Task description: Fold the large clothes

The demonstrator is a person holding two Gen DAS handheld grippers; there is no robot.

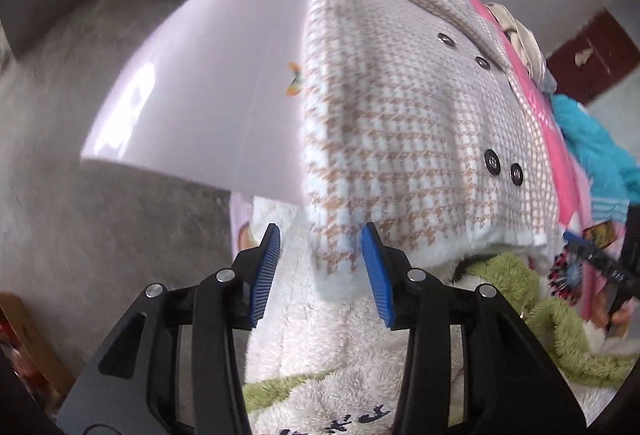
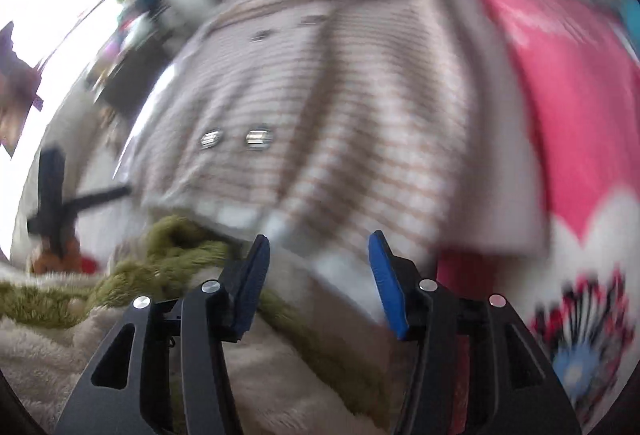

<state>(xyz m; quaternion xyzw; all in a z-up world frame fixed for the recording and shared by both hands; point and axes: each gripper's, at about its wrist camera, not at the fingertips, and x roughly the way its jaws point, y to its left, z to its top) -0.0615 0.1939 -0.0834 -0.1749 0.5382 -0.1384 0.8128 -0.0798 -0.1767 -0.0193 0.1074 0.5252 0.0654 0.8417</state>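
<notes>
Both the left claw (image 1: 320, 267) and right claw (image 2: 316, 275) are hanging half-open and empty beside the houndstooth coat (image 1: 400, 123); its overhanging hem risks sliding off the surface (image 1: 208, 75).

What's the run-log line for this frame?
left gripper: open, empty | right gripper: open, empty | houndstooth coat: on table, hem overhanging

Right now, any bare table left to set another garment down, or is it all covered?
Bare table lies only left of the houndstooth coat, out to the table's left edge and corners. Right of the coat is crowded: pink cloth, then a teal garment. The near edge is piled with a white and green fleece.
</notes>
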